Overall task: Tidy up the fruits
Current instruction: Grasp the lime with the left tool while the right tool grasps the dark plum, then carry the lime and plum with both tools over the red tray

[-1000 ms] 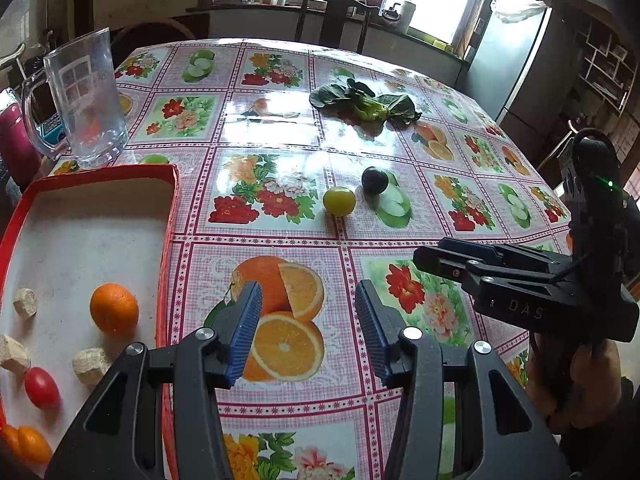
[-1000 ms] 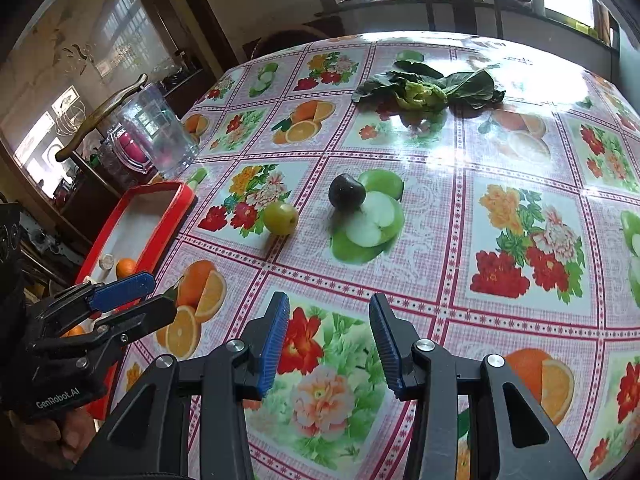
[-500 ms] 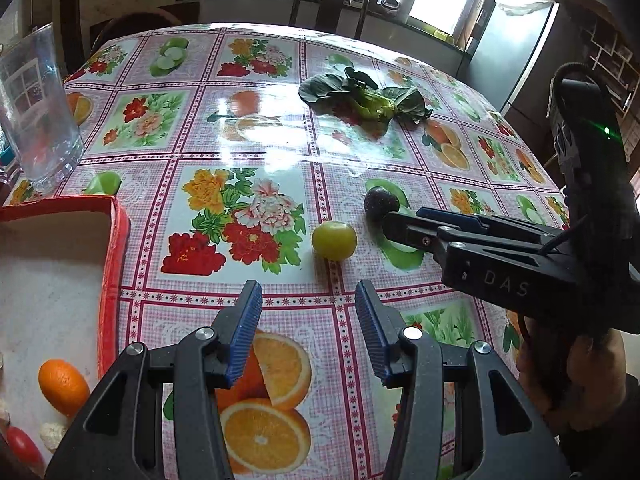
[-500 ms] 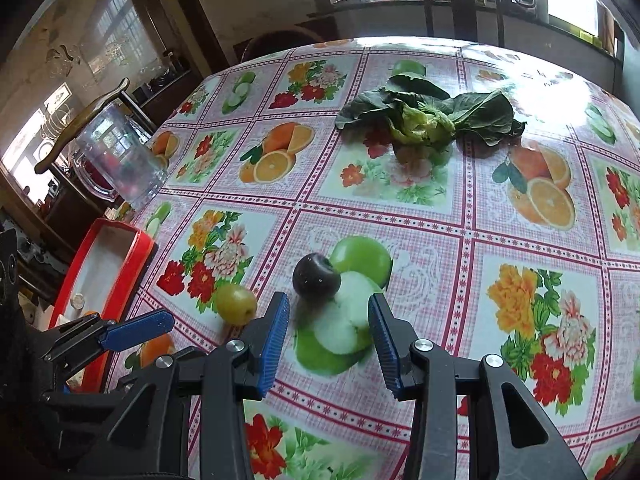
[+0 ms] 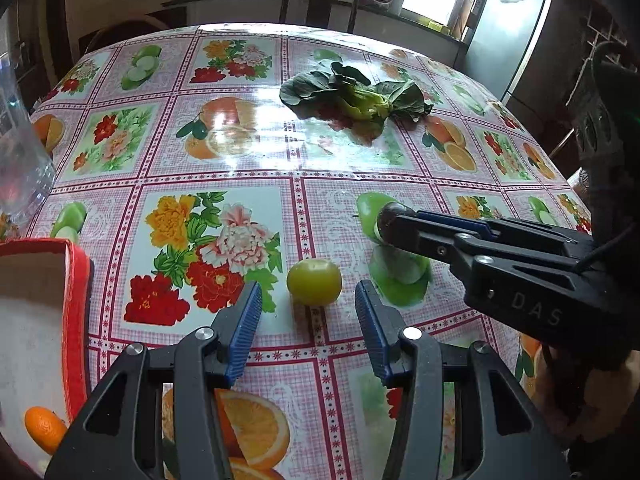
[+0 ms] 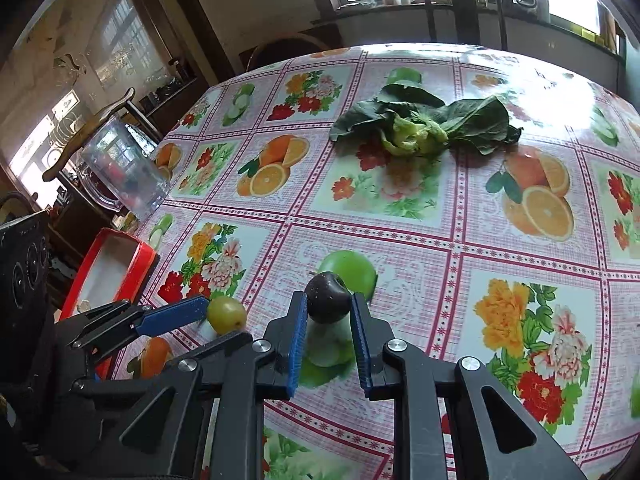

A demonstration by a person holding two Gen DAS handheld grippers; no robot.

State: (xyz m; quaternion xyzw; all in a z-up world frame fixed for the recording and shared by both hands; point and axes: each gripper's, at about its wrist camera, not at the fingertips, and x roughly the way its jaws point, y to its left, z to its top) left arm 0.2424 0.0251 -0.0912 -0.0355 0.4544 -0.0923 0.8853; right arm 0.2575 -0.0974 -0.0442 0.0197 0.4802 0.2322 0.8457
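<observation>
A yellow-green fruit lies on the flowered tablecloth just ahead of my open left gripper, level with its fingertips; it also shows in the right wrist view. A dark plum sits between the pads of my right gripper, whose jaws touch its sides; the plum shows in the left wrist view at the right gripper's tips. A red tray at the left holds an orange.
A bunch of leafy greens lies at the far middle of the table. A clear plastic jug stands at the left edge near the red tray. A chair and window counter stand behind the table.
Both grippers moved forward across the table. The left one reached the yellow-green fruit. The right one came around the plum and narrowed onto it.
</observation>
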